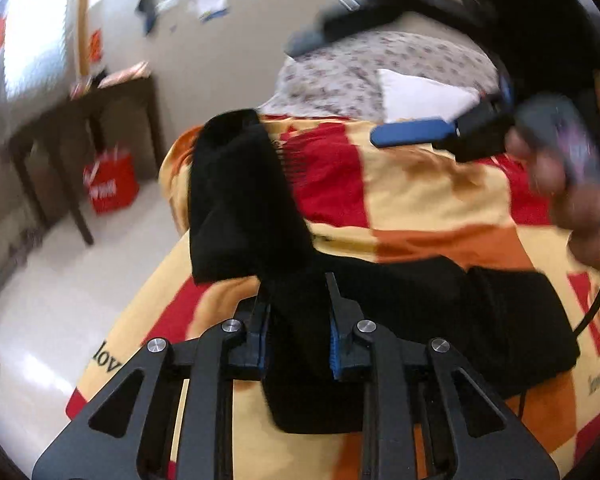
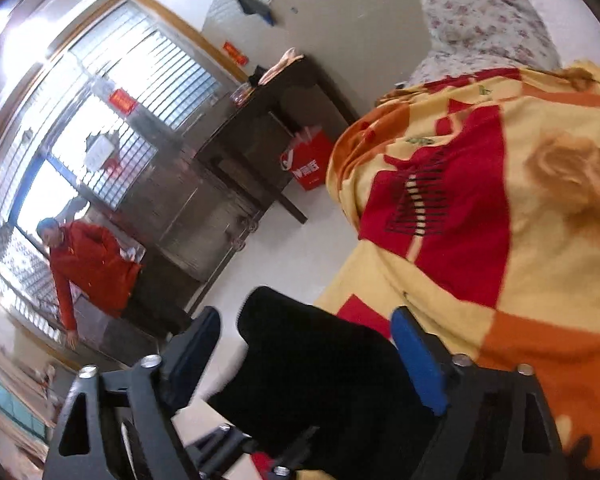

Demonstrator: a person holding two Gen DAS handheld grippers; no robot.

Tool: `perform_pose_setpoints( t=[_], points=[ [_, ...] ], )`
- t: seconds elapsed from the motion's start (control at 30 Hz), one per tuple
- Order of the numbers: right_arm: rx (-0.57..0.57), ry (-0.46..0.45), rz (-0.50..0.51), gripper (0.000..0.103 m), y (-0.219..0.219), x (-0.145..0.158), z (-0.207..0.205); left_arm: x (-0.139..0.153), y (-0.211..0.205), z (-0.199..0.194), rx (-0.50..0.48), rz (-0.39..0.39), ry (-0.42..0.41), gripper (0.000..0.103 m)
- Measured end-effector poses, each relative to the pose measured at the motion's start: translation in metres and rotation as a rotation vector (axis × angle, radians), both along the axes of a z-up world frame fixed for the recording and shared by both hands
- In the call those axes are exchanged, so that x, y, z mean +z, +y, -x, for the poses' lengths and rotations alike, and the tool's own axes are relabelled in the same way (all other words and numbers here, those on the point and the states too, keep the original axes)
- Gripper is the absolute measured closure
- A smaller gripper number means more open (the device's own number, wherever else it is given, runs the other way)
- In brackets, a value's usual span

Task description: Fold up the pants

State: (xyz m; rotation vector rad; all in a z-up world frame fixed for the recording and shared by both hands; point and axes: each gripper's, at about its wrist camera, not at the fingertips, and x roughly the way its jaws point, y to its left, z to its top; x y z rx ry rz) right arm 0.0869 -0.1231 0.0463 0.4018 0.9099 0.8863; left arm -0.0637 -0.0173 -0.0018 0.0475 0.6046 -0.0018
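One black pants (image 1: 380, 320), bunched, half-folded.

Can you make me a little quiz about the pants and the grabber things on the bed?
1. True or false: the left gripper is pinching the black pants.
2. What do the pants lie on? A) the floor B) a checked blanket C) the dark table
3. Fill in: the right gripper has its fingers spread ____ around the cloth.

Key:
1. True, with cloth bunched between its fingers.
2. B
3. Wide; the left wrist view also shows it well apart.
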Motion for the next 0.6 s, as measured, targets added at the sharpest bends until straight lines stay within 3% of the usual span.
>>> perform_pose_setpoints(
  t=[0.13,0.27,0.33,0.4,0.43,0.53,0.6],
  points=[
    [0.015,0.067,0.002,0.014,-0.009,-0.007,0.013,-0.012,-0.035,0.005,-0.038,-0.124,-0.02,0.082],
    [0.048,0.117,0.097,0.016,0.005,-0.038,0.016,-0.02,-0.053,0.017,-0.058,-0.209,-0.036,0.082],
    [0.083,0.126,0.125,0.059,0.014,-0.057,0.016,-0.021,-0.055,0.022,-0.067,-0.224,-0.037,0.082],
    [0.086,0.12,0.119,0.073,0.008,-0.068,0.018,-0.019,-0.053,0.027,-0.087,-0.219,-0.028,0.082],
    [0.075,0.112,0.105,0.078,0.0,-0.068,0.019,-0.017,-0.053,0.029,-0.102,-0.214,-0.03,0.082],
    [0.048,0.015,0.1,0.079,-0.03,-0.046,0.038,-0.002,-0.063,0.037,-0.176,-0.192,-0.066,0.082],
    [0.011,-0.027,0.115,0.08,-0.052,-0.033,0.05,0.009,-0.074,0.038,-0.255,-0.135,-0.058,0.082]
  ],
)
